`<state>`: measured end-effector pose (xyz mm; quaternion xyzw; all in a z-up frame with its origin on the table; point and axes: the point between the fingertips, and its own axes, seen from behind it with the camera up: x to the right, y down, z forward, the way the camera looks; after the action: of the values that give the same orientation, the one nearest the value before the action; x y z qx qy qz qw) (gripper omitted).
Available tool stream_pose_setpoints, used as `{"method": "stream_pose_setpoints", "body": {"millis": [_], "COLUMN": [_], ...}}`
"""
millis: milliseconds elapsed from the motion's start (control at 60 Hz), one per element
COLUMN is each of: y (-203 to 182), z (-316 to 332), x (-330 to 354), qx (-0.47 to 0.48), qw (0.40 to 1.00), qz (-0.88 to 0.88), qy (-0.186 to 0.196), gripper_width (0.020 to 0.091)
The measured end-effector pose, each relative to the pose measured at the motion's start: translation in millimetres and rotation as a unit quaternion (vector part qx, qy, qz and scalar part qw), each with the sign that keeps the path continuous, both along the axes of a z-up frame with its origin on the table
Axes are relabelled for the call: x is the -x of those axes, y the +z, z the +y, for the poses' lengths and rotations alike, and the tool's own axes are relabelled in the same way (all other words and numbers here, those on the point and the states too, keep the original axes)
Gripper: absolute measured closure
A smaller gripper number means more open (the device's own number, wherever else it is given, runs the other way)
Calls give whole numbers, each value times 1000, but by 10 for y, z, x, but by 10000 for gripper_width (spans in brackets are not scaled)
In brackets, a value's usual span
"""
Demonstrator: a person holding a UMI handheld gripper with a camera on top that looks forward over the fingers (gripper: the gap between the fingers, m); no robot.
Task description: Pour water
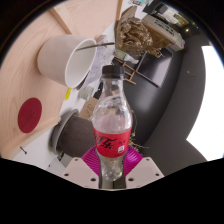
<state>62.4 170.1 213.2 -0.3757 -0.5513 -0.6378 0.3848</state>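
**A:** What surface does the scene sit on?

**B:** A white tabletop, with a pale wooden panel running along one side of it. A dark red round mark shows on that wood. Past the tabletop lies a dark grey curved surface; whether it is floor or furniture cannot be told.

**A:** And the room behind?

**B:** Cluttered. A brownish, tangled object stands at the far end, with thin dark rods or legs around it. Its nature is unclear.

**A:** Where is the bottle?

**B:** The clear plastic bottle stands between the two fingers of the tool, its lower body level with the pink pads. It carries a red label across its middle and a pale cap on top.

**A:** How is it oriented?

**B:** Upright. Its long axis runs straight away from the fingers, with the cap end pointing toward the far clutter and the base nearest the tool.

**A:** Is the tool gripping it?

**B:** Both pads sit against the bottle's sides with no gap visible, so the tool is clenched on the bottle.

**A:** Anything else nearby?

**B:** A white cup stands beyond the bottle, by the wooden panel, its open mouth tilted toward the camera. A small dark round object lies just beside the bottle.
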Motion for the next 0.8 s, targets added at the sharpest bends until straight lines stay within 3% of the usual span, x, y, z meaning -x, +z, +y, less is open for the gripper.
{"method": "stream_pose_setpoints", "body": {"millis": [217, 383, 583, 717, 800], "y": [-108, -118, -217, -582, -754], "z": [40, -67, -232, -280, -270], "x": [-25, -231, -216, -112, -41], "qx": [20, 49, 91, 138, 160], "qw": [999, 970, 836, 707, 648], "qz": [24, 233, 536, 688, 740], "qy": [-12, -56, -74, -89, -79], "gripper_width": [851, 849, 849, 850, 850]}}
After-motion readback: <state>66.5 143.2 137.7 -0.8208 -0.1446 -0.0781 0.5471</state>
